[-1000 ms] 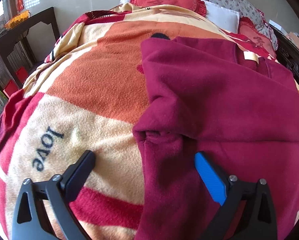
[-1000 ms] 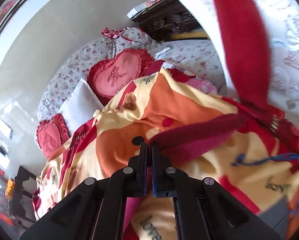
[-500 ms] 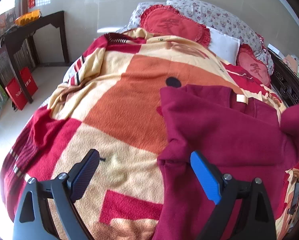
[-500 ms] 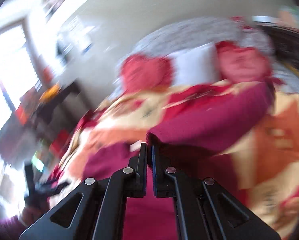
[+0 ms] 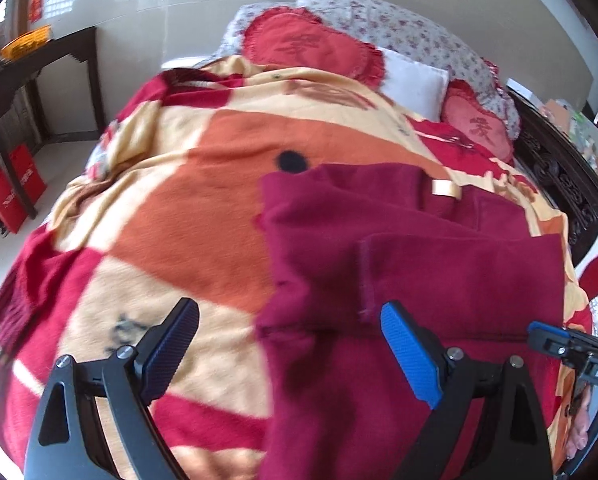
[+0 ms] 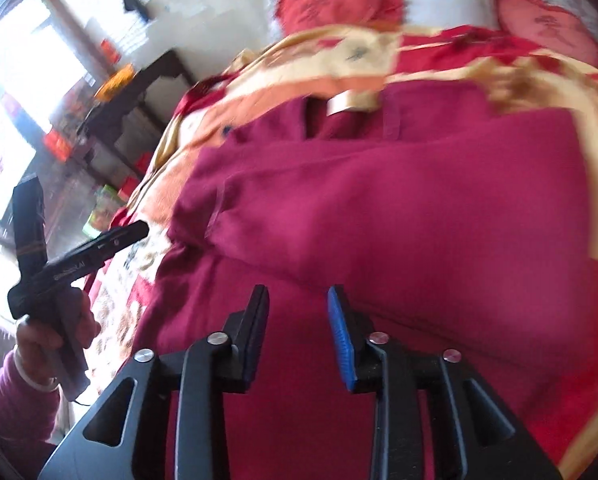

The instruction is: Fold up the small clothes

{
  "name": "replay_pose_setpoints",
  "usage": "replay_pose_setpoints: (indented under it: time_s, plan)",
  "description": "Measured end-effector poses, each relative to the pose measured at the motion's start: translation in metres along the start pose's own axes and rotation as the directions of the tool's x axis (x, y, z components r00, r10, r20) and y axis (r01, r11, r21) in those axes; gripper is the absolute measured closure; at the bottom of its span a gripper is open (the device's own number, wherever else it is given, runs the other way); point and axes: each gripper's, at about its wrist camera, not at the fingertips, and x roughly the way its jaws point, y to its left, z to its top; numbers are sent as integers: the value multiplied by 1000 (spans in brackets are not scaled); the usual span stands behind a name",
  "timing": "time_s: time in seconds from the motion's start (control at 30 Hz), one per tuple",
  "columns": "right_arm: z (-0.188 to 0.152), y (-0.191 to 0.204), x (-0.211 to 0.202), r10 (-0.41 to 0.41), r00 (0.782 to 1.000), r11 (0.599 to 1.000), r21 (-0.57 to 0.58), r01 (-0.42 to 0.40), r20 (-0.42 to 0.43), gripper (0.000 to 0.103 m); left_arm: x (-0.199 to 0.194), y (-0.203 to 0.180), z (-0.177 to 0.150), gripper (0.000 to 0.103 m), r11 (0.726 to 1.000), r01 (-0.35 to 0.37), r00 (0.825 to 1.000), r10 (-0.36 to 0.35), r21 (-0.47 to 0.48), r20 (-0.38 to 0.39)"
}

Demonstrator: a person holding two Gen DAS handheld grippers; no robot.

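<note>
- Sweater [image 5: 399,280], dark red, lies spread on the patterned blanket [image 5: 179,200] on the bed, its collar with a pale tag [image 5: 445,189] pointing toward the pillows [image 5: 415,78].
- One sleeve [image 5: 459,276] now lies folded flat across the body of the sweater, its cuff seam near the middle; half a second ago that sleeve was pinched in the right tongs and carried over the bed.
- Right tongs [image 6: 297,336] have let go: the fingers, shut tight on cloth before, now stand a moderate gap apart with nothing between them, hovering just above the lower part of the sweater.
- Left tongs [image 5: 289,350] are spread wide and hold nothing, as in the earlier frames; the black finger [image 5: 171,348] is over the blanket, the blue finger [image 5: 409,354] over the sweater near the sleeve's cuff.
- Both views are somewhat blurred, so whether either tool touches the cloth cannot be told.
- In the right view the left tongs [image 6: 111,238] show at the left edge, gripped by a hand [image 6: 55,336] in a purple cuff.
</note>
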Motion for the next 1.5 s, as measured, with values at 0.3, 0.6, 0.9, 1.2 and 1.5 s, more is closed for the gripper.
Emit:
replay_pose_setpoints:
  time_s: [0.3, 0.6, 0.9, 1.2, 1.5]
  plan:
    - [-15, -63, -40, -20, 998, 974, 227, 6, 56, 87, 68, -58, 6, 37, 988, -97, 992, 106, 121, -71]
    - [-1, -91, -55, -58, 992, 960, 280, 23, 116, 87, 31, -49, 30, 102, 991, -24, 999, 29, 133, -36]
    - [2, -86, -50, -40, 992, 958, 285, 5, 119, 86, 40, -61, 19, 49, 994, 28, 997, -19, 110, -81]
    - [-9, -89, -48, -27, 994, 951, 310, -5, 102, 86, 77, -68, 6, 86, 994, 25, 988, -9, 104, -153]
    - [9, -99, -68, -75, 979, 944, 330, 9, 188, 82, 16, -24, 30, 91, 998, 38, 999, -37, 54, -24]
